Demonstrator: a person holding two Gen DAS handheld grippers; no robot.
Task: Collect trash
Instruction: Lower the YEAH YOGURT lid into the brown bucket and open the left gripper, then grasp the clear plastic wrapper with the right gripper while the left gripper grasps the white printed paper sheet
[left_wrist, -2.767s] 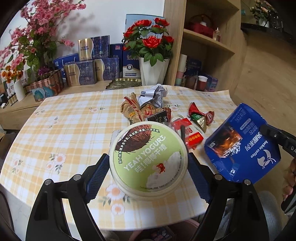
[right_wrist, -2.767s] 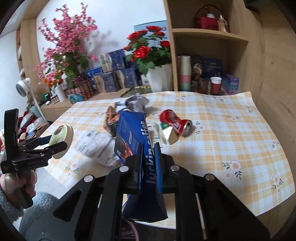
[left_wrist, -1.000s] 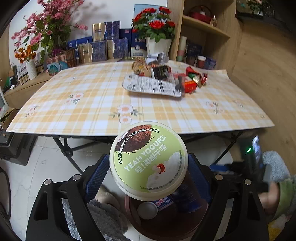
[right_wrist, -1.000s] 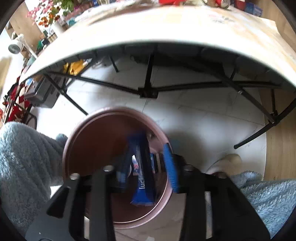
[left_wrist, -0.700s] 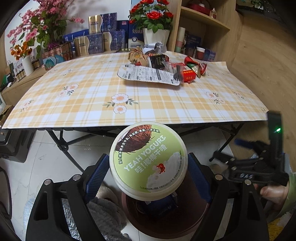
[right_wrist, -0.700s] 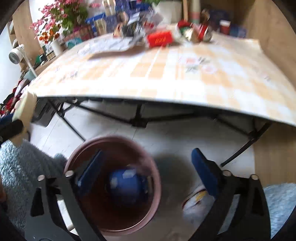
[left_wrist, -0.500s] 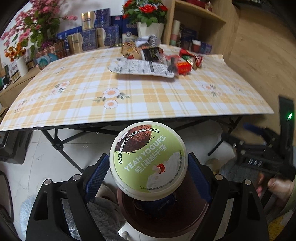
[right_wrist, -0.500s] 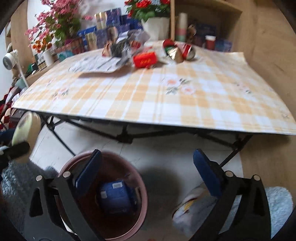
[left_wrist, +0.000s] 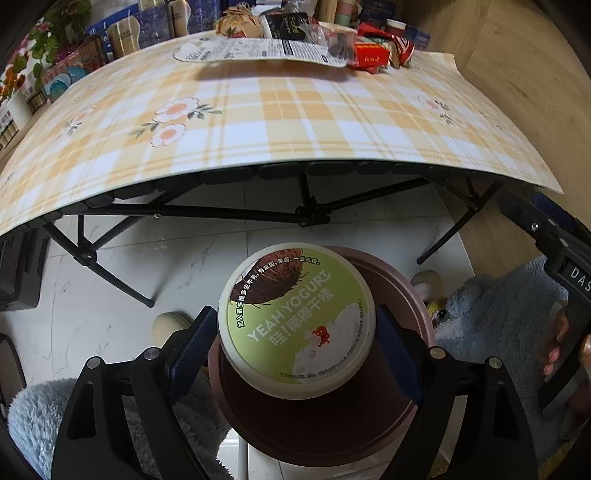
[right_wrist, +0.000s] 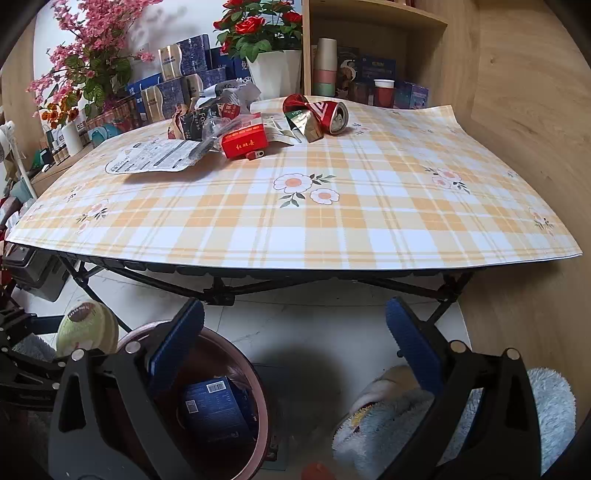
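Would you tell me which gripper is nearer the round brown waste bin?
Left gripper: it holds the yogurt tub directly above the bin. The right gripper, open and empty, is off beside it.

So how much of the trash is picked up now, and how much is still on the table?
Done: the blue packet lies in the brown bin, and the right gripper is open and empty. In hand: the left gripper holds the yogurt tub over the bin. Left on the table: the red box, the crushed red can, the flat white wrapper and crumpled wrappers behind them. Most remains.
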